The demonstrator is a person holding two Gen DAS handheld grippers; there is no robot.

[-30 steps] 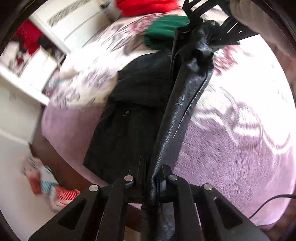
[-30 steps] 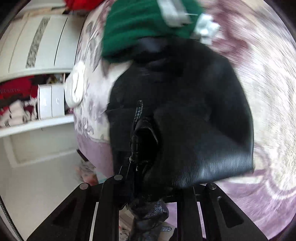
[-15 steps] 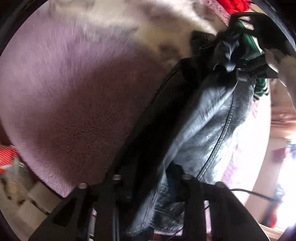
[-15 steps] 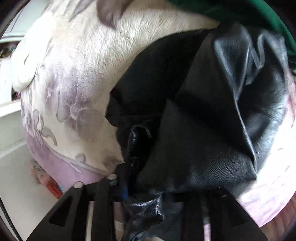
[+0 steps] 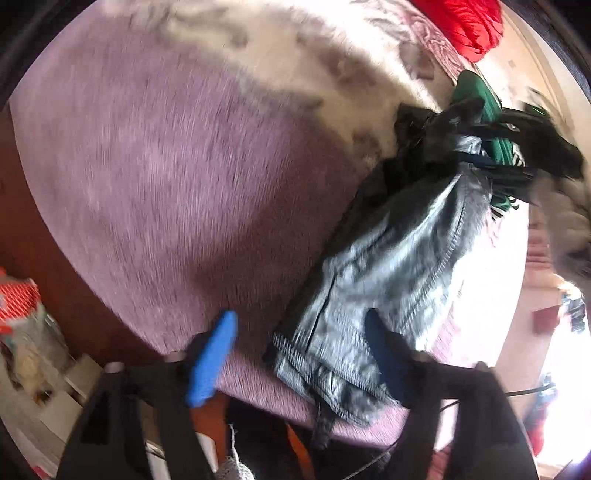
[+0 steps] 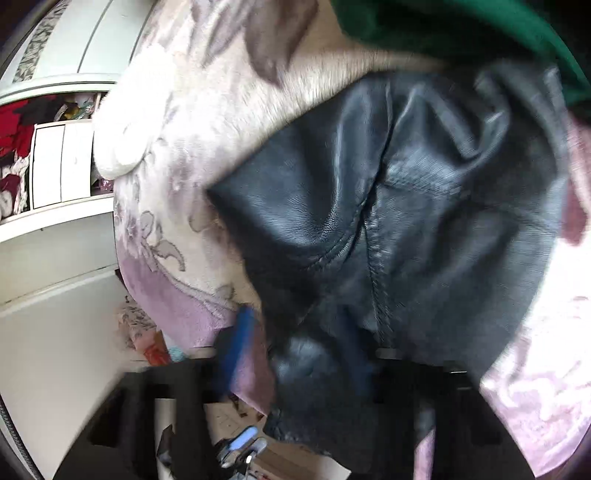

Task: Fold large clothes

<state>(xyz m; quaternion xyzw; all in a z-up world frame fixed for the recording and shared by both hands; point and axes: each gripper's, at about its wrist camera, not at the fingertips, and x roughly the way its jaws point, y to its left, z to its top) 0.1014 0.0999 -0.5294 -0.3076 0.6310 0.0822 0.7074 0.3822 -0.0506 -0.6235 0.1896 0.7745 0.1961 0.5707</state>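
Both claws changed in the last second: your left claw (image 5: 299, 332) was clamped on the jacket (image 5: 388, 280) and has just been opening, so its blue pads now stand wide, one either side of the hem without pressing it. Your right claw (image 6: 306, 354) has just been closing, but blur hides whether it grips the leather bunched between its fingers. Jacket now lies on the bed (image 5: 166, 166), so this fold looks laid down.

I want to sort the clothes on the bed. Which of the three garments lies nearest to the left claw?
The black leather jacket: its hem lies between the open left claw. The green garment and the red one lie farther away.
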